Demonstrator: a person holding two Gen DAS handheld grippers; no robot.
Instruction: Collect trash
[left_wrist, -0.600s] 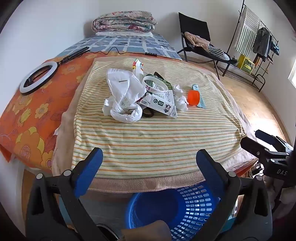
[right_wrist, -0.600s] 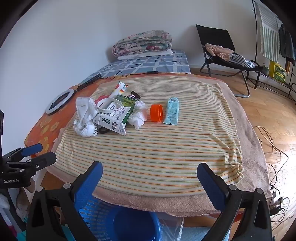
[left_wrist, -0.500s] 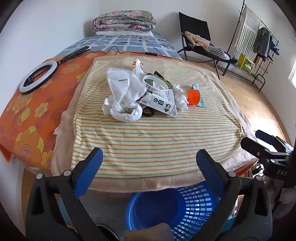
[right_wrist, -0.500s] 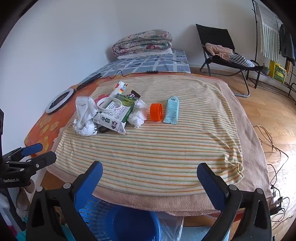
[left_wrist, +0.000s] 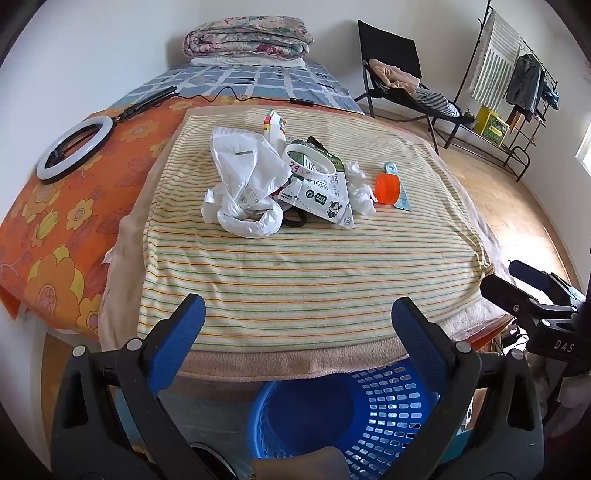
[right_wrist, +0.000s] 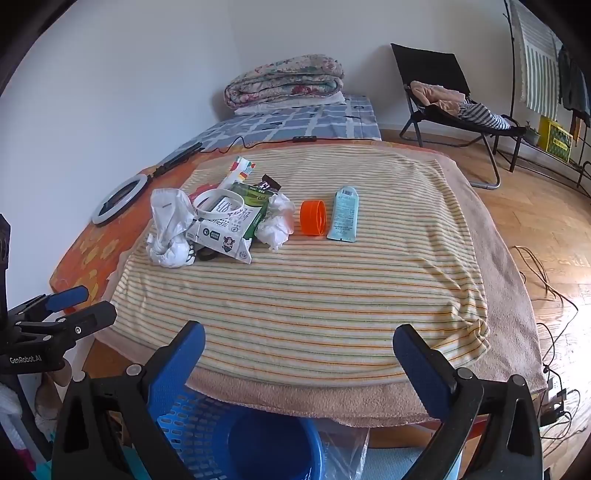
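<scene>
We hold the left hand-held gripper (left_wrist: 295, 325) and the right hand-held gripper (right_wrist: 297, 349) spread wide and empty at the near edge of a striped yellow towel (right_wrist: 332, 295) covering the tabletop. The trash lies well ahead of both, clustered toward the far left of the towel: a crumpled white plastic bag (left_wrist: 247, 184), a white printed milk pouch (right_wrist: 225, 230) with a white ring (right_wrist: 218, 203) on it, a green wrapper (right_wrist: 253, 199), crumpled white tissue (right_wrist: 277, 221), an orange plastic cap (right_wrist: 313, 218) on its side and, just beside it, a flat pale blue sachet (right_wrist: 344, 214). Below the near edge, a blue perforated plastic basket (left_wrist: 384, 406) sits under our grippers.
</scene>
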